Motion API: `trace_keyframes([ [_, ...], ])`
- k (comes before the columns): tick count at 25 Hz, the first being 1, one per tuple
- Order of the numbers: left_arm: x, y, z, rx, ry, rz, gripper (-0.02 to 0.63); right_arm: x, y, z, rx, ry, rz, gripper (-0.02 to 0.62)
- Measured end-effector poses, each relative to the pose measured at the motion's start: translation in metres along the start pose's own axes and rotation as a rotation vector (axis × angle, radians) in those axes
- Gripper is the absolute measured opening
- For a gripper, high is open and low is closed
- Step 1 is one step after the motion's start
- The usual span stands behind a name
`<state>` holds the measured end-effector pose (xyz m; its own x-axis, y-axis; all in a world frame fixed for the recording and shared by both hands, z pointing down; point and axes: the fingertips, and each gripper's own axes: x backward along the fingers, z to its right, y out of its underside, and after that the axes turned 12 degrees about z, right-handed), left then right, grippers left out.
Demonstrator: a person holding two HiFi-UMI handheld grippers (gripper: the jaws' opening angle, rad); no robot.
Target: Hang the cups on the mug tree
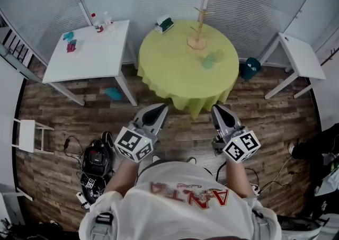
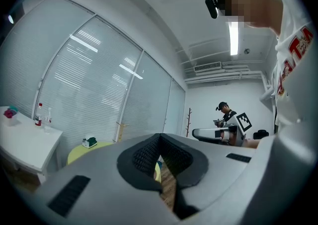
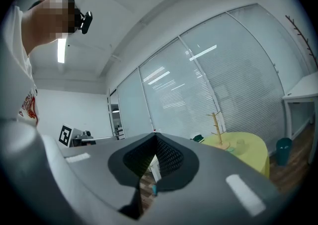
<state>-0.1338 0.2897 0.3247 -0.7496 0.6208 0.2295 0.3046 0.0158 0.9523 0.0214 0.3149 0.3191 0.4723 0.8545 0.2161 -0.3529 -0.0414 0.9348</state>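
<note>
Cups (image 1: pixel 208 62) stand apart; left hand-held gripper (image 1: pixel 161 107), right hand-held gripper (image 1: pixel 216 108) closed, forward-pointing.

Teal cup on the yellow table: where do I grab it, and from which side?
Probably the near wall and rim of the teal cup, coming from above on your side: it seems upright, and the paler cup crowds its far right. Its handle is too small to make out.

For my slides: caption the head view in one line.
Both shut, left tongs and right tongs face a round yellow-clothed table with a wooden mug tree and a teal cup.
</note>
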Motion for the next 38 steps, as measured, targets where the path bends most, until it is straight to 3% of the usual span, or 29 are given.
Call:
trace_keyframes([
  [6, 0.016, -0.002, -0.016, 0.041, 0.016, 0.005, 0.006, -0.019, 0.017, -0.011, -0.017, 0.014, -0.029, -0.003],
  [13, 0.044, -0.001, -0.04, 0.124, 0.089, 0.0, 0.006, -0.048, 0.045, -0.036, -0.006, 0.023, -0.067, -0.003],
  [19, 0.047, 0.011, -0.063, 0.135, 0.1, -0.02, 0.006, -0.064, 0.067, -0.038, 0.017, 0.042, -0.121, -0.003],
  [27, -0.007, 0.023, -0.085, 0.103, 0.106, -0.044, 0.006, -0.092, 0.06, 0.017, 0.004, 0.052, -0.102, -0.003],
  [38, -0.15, 0.035, -0.1, 0.048, 0.057, -0.058, 0.006, -0.117, 0.024, 0.153, -0.05, 0.048, -0.069, -0.003],
])
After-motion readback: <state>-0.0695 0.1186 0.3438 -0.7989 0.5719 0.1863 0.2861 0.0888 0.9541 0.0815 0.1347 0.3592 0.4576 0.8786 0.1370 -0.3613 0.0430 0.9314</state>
